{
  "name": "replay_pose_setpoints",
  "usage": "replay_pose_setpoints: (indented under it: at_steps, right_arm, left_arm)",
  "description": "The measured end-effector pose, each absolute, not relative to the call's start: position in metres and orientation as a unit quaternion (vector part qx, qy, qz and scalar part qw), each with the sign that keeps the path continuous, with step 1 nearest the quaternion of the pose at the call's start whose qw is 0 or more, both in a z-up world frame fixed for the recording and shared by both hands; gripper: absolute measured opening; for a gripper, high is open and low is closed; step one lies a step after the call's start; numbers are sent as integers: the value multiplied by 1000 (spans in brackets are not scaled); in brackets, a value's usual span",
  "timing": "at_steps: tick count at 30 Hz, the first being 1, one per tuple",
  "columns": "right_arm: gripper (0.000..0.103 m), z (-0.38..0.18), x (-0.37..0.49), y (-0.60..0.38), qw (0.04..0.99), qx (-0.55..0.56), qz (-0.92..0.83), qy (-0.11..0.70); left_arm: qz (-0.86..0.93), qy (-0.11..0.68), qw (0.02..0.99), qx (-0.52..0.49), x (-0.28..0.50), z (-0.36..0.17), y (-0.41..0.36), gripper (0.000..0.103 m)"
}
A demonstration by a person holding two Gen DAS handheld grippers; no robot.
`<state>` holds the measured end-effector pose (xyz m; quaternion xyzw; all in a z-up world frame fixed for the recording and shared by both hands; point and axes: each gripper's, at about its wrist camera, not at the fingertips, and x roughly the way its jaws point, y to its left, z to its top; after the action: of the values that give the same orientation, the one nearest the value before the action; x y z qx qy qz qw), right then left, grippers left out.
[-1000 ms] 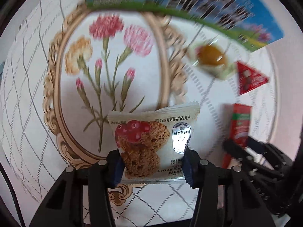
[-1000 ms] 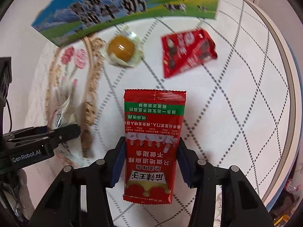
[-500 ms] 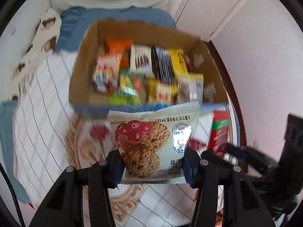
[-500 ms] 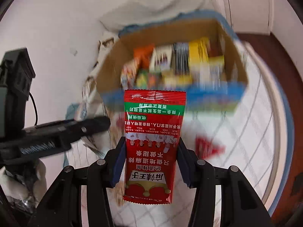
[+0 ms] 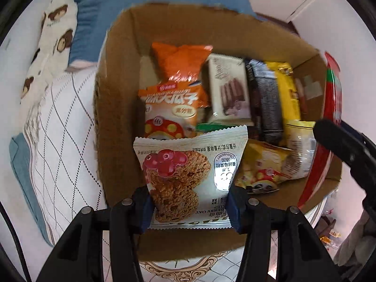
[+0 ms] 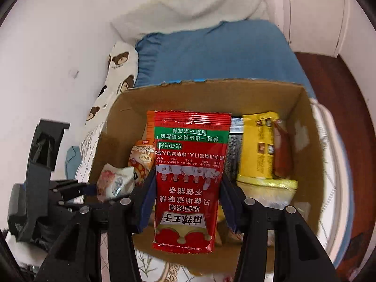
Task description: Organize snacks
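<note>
My left gripper (image 5: pixel 189 208) is shut on a white cranberry oat cookie packet (image 5: pixel 188 176) and holds it over the near edge of an open cardboard box (image 5: pixel 117 75). My right gripper (image 6: pixel 185 202) is shut on a red spicy snack packet (image 6: pixel 190 181), also held above the box (image 6: pixel 312 145). The box holds several snack packs, among them an orange one (image 5: pixel 178 58) and a yellow one (image 6: pixel 258 145). The left gripper and its cookie packet (image 6: pixel 112 181) show at the left of the right wrist view. The red packet (image 5: pixel 329 108) shows at the right edge of the left wrist view.
The box stands on a white quilted cloth (image 5: pixel 58 127) with a floral print. Behind it lie a blue pillow (image 6: pixel 216 56) and a bear-print pillow (image 6: pixel 117 70). White walls are to the left, a dark wooden floor (image 6: pixel 347 108) to the right.
Both grippers have risen from the cloth with their packets and moved forward over the open box. The snacks left lying on the cloth are out of view now.
</note>
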<state>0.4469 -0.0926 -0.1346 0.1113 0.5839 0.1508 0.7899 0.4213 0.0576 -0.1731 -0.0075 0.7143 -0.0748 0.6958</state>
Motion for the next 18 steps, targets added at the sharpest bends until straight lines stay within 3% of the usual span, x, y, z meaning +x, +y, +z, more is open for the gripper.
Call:
replay_pose_setpoints:
  at_steps: [2,3,4,6,12,18]
  right_arm:
    - [57,-150,460,-90,773,114,149,606]
    - [64,-156,463,-89,767,114,148,613]
    - [74,-162,467,-90,766,106,137,619]
    - [91,-165,468,-93,767,98,126,622]
    - [98,-158,460,-106,774,78,108,619]
    - [98,-145,435,-116,790,29,80,607]
  left_arm:
    - [-68,722,689,-13,423,-180,60,63]
    - [-64,717,694,-18,423,-179,61,81]
    - [-64,712,699,-24,424,-178,62,88]
    - [-64,711,699,-33,424,-176,62,89]
    - [-58,691,721,-22,419,-161,60,89]
    - [-41,657,753,-5,407,-142,57,89]
